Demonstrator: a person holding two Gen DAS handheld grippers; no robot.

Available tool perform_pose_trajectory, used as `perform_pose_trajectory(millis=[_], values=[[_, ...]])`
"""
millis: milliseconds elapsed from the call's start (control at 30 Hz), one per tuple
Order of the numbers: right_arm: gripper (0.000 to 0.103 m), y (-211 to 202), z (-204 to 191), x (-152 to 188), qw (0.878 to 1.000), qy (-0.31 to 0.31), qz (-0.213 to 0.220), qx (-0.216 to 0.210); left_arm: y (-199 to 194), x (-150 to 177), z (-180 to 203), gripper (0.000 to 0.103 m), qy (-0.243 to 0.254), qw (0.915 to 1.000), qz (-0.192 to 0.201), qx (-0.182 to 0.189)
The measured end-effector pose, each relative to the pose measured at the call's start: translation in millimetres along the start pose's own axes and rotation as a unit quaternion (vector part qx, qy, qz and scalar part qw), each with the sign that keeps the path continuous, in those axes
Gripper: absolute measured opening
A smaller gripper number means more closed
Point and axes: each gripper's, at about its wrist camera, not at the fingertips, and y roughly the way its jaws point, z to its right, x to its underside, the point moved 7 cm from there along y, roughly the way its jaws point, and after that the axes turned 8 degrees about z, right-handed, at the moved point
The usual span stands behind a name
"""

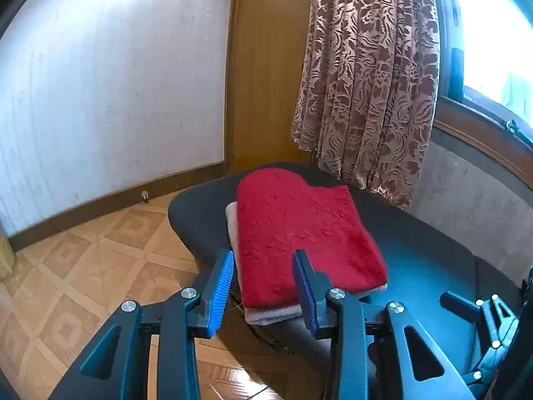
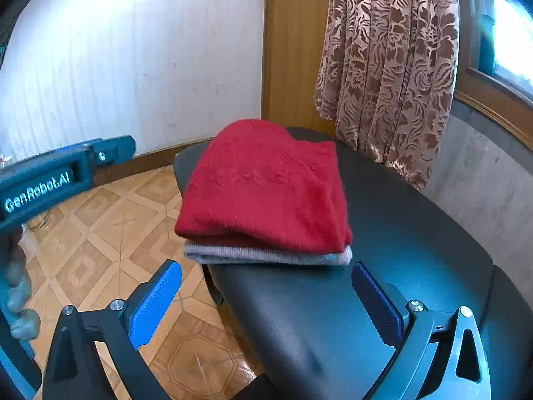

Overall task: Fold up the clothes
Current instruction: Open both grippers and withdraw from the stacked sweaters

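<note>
A folded red fuzzy garment (image 1: pixel 299 233) (image 2: pixel 266 186) lies on top of a folded grey knit (image 1: pixel 269 315) (image 2: pixel 266 256), stacked on a black chair seat (image 1: pixel 419 253) (image 2: pixel 326 306). My left gripper (image 1: pixel 263 288) hovers just short of the stack's near end. Its blue pads (image 1: pixel 218 290) stand apart and touch no cloth. Its body (image 2: pixel 50 180) shows at the left of the right wrist view, out over the floor, with a hand (image 2: pixel 16 283) below it. My right gripper (image 2: pixel 266 303) is wide open above the bare seat, in front of the stack, holding nothing.
A patterned brown curtain (image 1: pixel 366 76) (image 2: pixel 393 66) hangs behind the seat, beside a window (image 1: pixel 493 40). A white wall (image 1: pixel 110 83) and a wooden door frame (image 1: pixel 263 66) stand at the back. Tiled parquet floor (image 1: pixel 83 266) (image 2: pixel 110 233) lies to the left.
</note>
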Motion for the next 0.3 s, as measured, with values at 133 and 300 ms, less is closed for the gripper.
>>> perform_pose_trajectory(millis=[133,300], values=[[0.103,3.7,-2.4,6.1,1.000,0.001,-0.010,0.001,2.6,3.5,-4.9,0.037,0.006,0.9997,-0.006,-0.023],[0.103,3.7,0.1,12.5,1.000,0.008,-0.014,0.008,4.3,10.9,-3.9,0.039,0.030,0.9982,-0.010,-0.051]])
